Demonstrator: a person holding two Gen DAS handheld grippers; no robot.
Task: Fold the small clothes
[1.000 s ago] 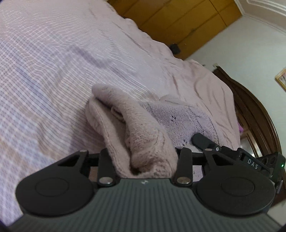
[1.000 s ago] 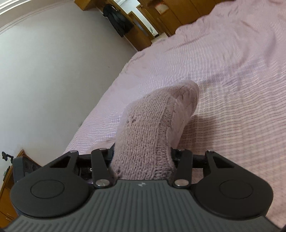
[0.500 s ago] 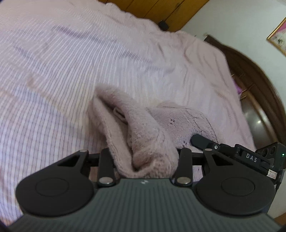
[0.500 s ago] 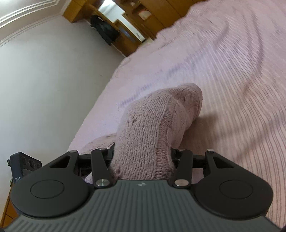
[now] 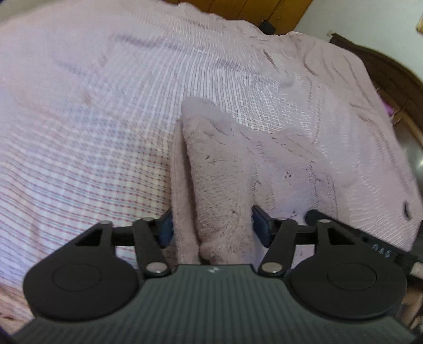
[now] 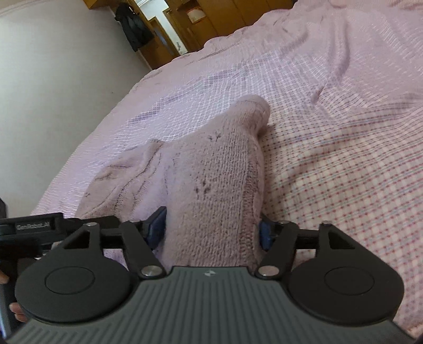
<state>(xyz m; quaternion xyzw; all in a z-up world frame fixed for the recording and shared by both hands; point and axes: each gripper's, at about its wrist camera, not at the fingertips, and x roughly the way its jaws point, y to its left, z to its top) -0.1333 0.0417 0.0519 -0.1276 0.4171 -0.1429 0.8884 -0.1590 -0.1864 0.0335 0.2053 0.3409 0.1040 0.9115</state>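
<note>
Here: left claw (image 5: pixel 212 229) grips knit garment (image 5: pixel 224 169) | right claw (image 6: pixel 211 232) likewise | doorway (image 6: pixel 169 16) right view only

The fuzzy knitted garment (image 5: pixel 224 169) is a pale dusty pink, flecked with small dark specks in its stitches. Under it, the checked cotton bedspread (image 5: pixel 92 119) shows a white ground crossed by fine pink and blue lines. Beyond the bedspread's far edge, the panelled wooden wardrobe (image 6: pixel 211 23) is honey brown. Left of it hangs a black coat (image 6: pixel 133 29) against a plain white wall (image 6: pixel 53 66).
</note>
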